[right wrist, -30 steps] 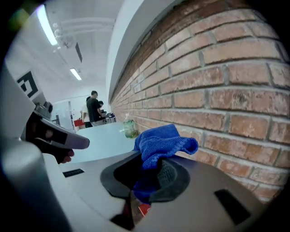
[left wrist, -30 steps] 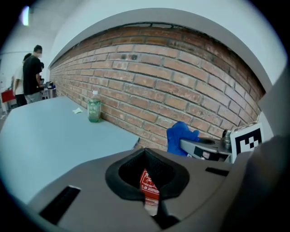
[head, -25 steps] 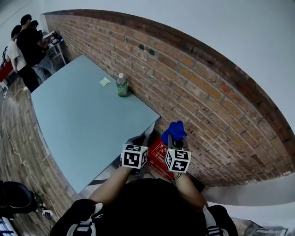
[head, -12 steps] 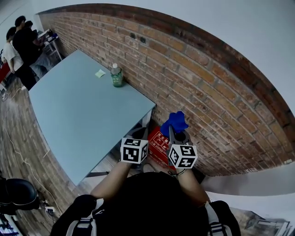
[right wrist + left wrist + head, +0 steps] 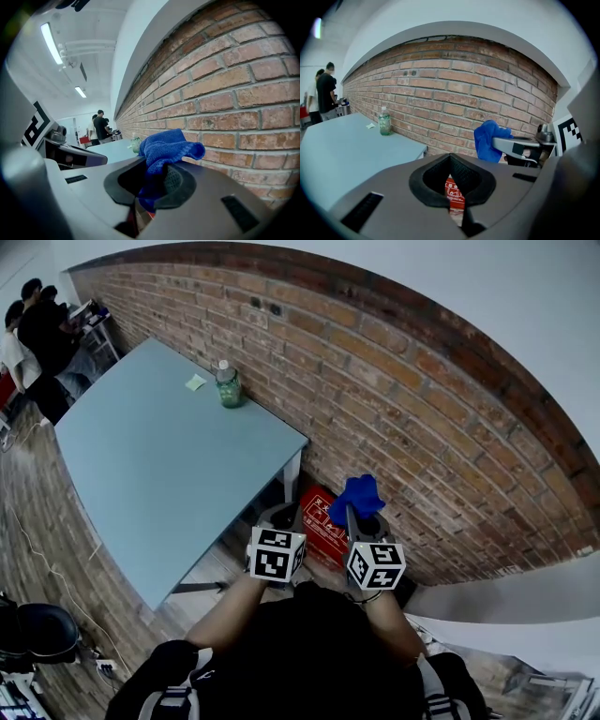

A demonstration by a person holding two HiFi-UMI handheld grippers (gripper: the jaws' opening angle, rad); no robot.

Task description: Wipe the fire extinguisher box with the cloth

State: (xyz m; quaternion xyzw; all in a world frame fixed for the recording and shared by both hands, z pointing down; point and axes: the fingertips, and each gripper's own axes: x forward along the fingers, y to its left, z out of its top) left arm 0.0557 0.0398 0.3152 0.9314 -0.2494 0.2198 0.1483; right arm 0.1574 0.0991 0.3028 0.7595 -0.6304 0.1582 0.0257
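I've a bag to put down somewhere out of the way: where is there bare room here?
Most of the table is bare: everything from the bottle and the small note by the brick wall out to the near edge. It is crowded low at the wall, where the red box sits by the table leg, below the blue cloth.

Left grey tongs (image 5: 276, 517) were closed, empty; right grey tongs (image 5: 364, 515) alongside, level, clamped on crumpled blue cloth (image 5: 357, 493).

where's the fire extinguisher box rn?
Head view, lower centre: the fire extinguisher box sits at the foot of the brick wall, just right of the table and left of the blue cloth.
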